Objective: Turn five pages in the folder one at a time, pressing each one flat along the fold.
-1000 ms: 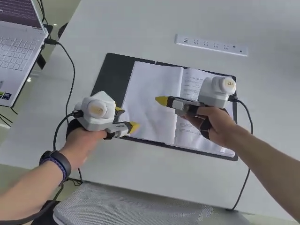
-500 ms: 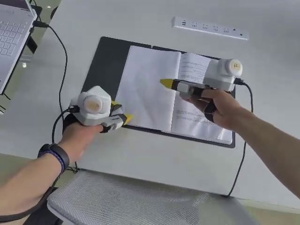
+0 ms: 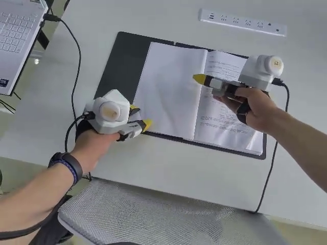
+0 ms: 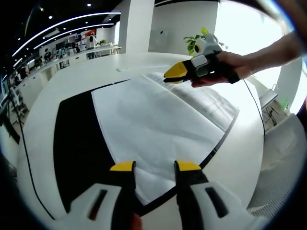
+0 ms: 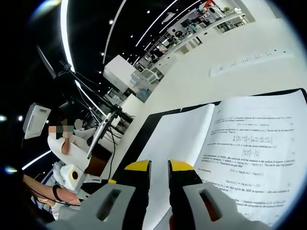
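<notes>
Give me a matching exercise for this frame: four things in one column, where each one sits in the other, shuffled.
Things:
1. power strip
2. laptop
3. left gripper
4. right gripper

Places:
A. at the fold of the folder
B. at the folder's near edge
C. beyond the folder's far edge
D. upper left corner of the head view

Pairs: 1-C, 2-D, 3-B, 4-A

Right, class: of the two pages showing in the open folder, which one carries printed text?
The right-hand page, the one under the right gripper, carries lines of print. The left-hand page facing it is blank white.
</notes>
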